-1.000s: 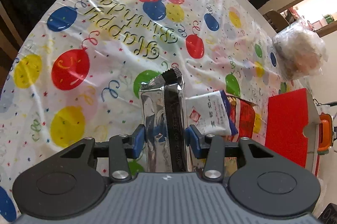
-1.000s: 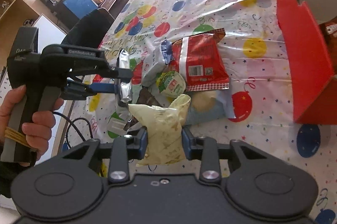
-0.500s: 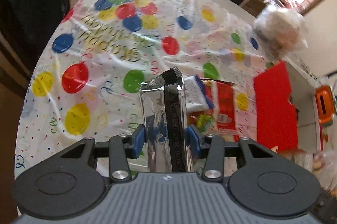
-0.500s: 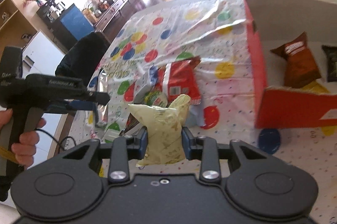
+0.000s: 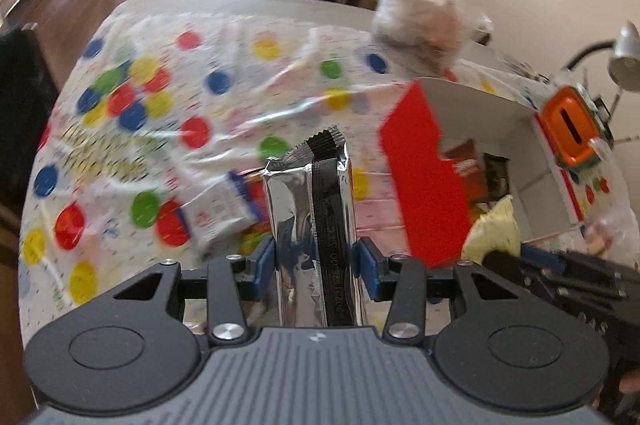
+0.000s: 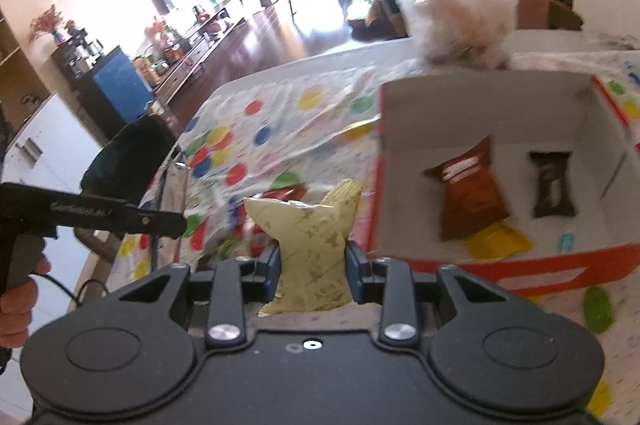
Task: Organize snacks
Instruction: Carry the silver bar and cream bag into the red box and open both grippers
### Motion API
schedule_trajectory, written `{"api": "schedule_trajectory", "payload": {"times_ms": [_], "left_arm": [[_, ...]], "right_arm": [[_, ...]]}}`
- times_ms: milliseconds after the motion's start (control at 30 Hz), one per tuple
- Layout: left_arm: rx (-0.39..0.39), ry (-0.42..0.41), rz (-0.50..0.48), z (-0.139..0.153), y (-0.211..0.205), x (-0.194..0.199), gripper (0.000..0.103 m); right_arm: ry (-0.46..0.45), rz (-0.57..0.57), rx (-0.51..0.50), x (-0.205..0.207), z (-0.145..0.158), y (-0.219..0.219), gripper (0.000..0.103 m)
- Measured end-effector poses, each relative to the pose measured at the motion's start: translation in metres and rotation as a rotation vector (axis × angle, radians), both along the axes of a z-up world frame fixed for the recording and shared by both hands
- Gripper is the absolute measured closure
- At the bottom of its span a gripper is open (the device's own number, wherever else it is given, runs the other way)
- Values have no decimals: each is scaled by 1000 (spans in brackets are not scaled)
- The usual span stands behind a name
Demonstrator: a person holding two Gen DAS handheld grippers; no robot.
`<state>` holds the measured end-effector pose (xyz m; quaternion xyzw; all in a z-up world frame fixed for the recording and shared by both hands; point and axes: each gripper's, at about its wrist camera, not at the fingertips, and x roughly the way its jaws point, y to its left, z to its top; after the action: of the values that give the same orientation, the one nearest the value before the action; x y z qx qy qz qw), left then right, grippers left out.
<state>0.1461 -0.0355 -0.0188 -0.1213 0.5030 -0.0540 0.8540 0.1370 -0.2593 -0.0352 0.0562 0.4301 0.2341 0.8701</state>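
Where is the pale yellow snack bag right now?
The pale yellow snack bag is clamped in the right gripper, held above the table just left of the red box; the left wrist view shows it at right, beside that box.

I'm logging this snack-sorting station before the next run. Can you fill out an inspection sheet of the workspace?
Surface: table under balloon tablecloth.
Job's things: red box holds brown packet, dark packet, yellow packet; loose packets on the cloth.
Clutter: clear plastic bag, orange toy.
Grippers: left gripper shut on silver wrapper; right gripper shut on pale yellow bag.
Cables: one by the left hand.
Surroundings: lamp, cabinets.
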Motion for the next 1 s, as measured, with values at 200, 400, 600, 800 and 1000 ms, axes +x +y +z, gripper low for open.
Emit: {"api": "schedule_trajectory", "payload": {"times_ms": [200,400,600,800,1000], "left_arm": [[23,-20,-87,14,-53,14,59],[49,-30,-156,19,-107,28,59],[72,-27,-213,18,-155,49,59],[84,6,-228,10,-192,73,59],[119,55,-213,-10,-215,103,59]], "right_arm": [[-31,-56,-22,17,6,-35,71],[-37,-102,-44,36,7,-72,71],[-45,-138,-89,53,6,-110,71],[-24,-164,-139,77,-7,-137,71],[1,-161,-206,94,-25,-152,71]]}}
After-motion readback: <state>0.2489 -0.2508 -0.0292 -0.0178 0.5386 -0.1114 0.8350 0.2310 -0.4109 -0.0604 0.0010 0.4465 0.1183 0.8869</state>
